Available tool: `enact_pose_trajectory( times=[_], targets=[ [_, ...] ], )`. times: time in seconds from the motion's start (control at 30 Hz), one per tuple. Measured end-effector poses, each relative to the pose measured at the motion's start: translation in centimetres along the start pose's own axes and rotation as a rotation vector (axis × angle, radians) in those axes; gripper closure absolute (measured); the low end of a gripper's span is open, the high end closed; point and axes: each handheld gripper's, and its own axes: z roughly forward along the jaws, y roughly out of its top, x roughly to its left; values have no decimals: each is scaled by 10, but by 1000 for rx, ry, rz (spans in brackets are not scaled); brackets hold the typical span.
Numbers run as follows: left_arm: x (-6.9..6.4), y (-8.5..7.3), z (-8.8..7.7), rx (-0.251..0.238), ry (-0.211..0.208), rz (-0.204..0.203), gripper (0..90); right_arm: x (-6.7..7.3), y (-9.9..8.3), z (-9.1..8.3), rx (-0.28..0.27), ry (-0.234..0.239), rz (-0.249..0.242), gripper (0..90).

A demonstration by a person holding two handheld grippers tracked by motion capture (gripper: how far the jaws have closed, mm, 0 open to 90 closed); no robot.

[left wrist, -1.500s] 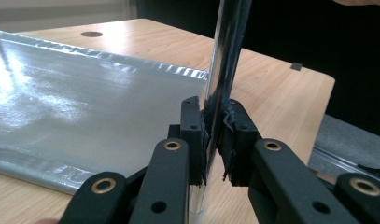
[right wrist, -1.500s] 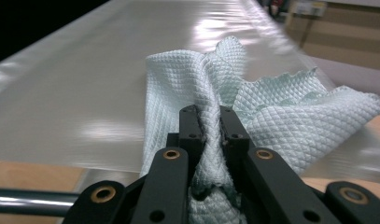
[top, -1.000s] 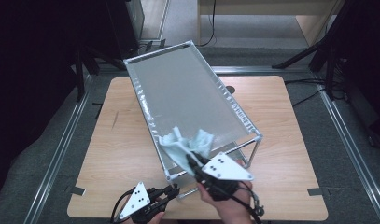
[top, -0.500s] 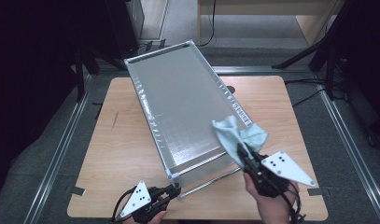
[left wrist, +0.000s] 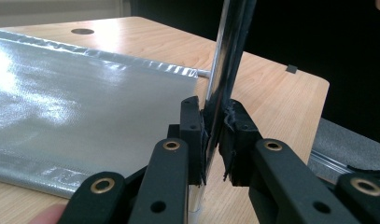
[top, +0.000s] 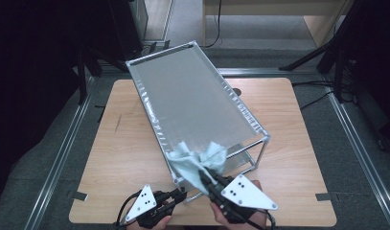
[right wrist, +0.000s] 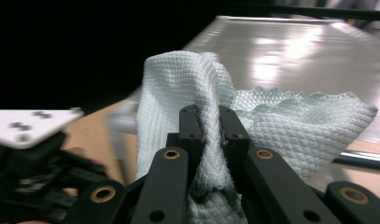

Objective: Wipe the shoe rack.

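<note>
A rectangular light-wood table with rounded corners stands on a dark grey, carpet-like floor. A small round hole is cut into the tabletop near its far edge, and short strips of grey tape mark the floor-side edges near the front corners. Two long silver metal rails run along the floor on either side of the table. Beyond the far edge stands pale wooden furniture, with a black cable hanging before it. Black stand legs slant across the floor at the right. The left side of the room lies in deep shadow, while light falls evenly on the tabletop.
</note>
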Motion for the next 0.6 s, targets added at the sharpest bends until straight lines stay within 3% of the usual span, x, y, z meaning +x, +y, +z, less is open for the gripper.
enact_pose_trajectory(
  times=[0.1,0.13,0.17,0.2,0.33,0.4,0.5,0.53,0.57,0.6],
  targets=[
    [0,0,0,6,1,5,802,-18,-1,-7,-5,-79,8,819],
    [0,0,0,6,0,5,802,-36,-3,-14,-6,-216,-20,819],
    [0,0,0,5,-1,4,802,-43,-5,-16,-6,-293,-52,819],
    [0,0,0,4,-3,3,802,-50,-6,-18,-5,-325,-42,819],
    [0,0,1,4,-2,2,802,-61,-10,-20,-19,-310,39,819],
    [0,0,1,6,-5,0,802,-54,-9,-17,-11,-309,24,819],
    [1,1,2,6,-1,0,801,-37,-8,-11,-9,-218,25,819],
    [0,0,2,6,1,0,802,-24,-8,-6,-5,-173,16,818],
    [0,0,2,6,1,0,802,-24,-8,-6,-5,-173,16,818],
    [0,0,2,6,1,0,802,-15,-8,-4,-2,-148,1,818]
  ],
)
